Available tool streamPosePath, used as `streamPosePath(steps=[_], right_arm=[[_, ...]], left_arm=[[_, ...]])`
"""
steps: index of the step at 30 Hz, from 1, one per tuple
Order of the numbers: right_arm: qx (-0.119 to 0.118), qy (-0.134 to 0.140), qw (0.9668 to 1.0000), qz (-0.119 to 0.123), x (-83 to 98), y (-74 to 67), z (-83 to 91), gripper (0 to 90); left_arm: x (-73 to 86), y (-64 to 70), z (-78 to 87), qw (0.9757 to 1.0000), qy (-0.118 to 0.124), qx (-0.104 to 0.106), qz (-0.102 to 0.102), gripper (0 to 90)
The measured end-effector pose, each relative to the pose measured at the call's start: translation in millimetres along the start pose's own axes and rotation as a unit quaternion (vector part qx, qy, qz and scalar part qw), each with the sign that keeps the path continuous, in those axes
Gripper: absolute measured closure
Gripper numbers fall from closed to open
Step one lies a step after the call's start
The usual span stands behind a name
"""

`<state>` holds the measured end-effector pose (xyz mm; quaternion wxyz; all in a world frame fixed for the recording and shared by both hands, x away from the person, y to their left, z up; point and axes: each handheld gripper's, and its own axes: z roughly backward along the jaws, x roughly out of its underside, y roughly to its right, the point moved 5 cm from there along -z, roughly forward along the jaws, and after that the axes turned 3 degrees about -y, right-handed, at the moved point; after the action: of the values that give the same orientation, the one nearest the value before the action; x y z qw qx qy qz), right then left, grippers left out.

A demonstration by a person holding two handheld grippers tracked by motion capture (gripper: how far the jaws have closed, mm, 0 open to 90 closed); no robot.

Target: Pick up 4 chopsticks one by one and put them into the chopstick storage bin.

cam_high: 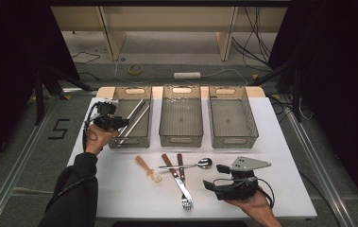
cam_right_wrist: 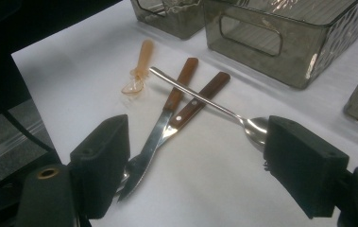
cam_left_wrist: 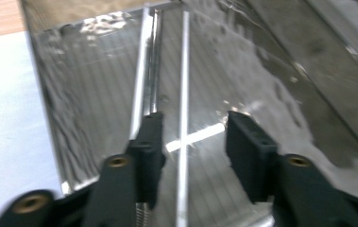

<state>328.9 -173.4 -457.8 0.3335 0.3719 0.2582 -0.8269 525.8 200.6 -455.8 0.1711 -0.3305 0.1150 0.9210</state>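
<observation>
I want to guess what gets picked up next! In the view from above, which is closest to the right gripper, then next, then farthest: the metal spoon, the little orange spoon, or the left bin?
1. Metal spoon, just beyond the right gripper.
2. Orange spoon, farther left on the table.
3. Left bin, at the far left.

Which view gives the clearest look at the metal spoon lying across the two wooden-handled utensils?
The right gripper view: the metal spoon lies close and sharp there, its handle crossing both wooden handles, though a jaw partly hides its bowl. The high view shows the whole spoon, but small. The left gripper view looks into a bin instead.
</observation>
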Motion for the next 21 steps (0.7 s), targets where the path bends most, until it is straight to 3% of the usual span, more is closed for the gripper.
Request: streamPosePath(steps=[2,4,7,16,21], right_arm=[[-0.001,-0.001,1.0000,-0.001,0.1,0.0,-0.3,24.4],[0.000,-0.001,1.0000,-0.001,0.1,0.1,-0.6,24.4],[0.002,0.002,1.0000,0.002,-0.8,-0.4,-0.2,24.4],[0.002,0.001,1.0000,0.004,0.0,-1.7,-0.2,24.4],[0.002,0.000,1.0000,0.003,0.3,-1.0,-0.7,24.3]], left_arm=[[2.3,5.4,5.5,0.9999,0.007,0.009,-0.002,47.1],[6.1,12.4,12.9,0.9993,0.022,0.032,0.001,42.6],[9.4,21.1,18.2,0.9989,0.015,0.042,-0.016,35.2],[15.4,46.6,39.1,0.9959,0.015,0.068,-0.057,28.6],[23.0,64.5,41.8,0.9918,0.004,0.084,-0.096,26.3]])
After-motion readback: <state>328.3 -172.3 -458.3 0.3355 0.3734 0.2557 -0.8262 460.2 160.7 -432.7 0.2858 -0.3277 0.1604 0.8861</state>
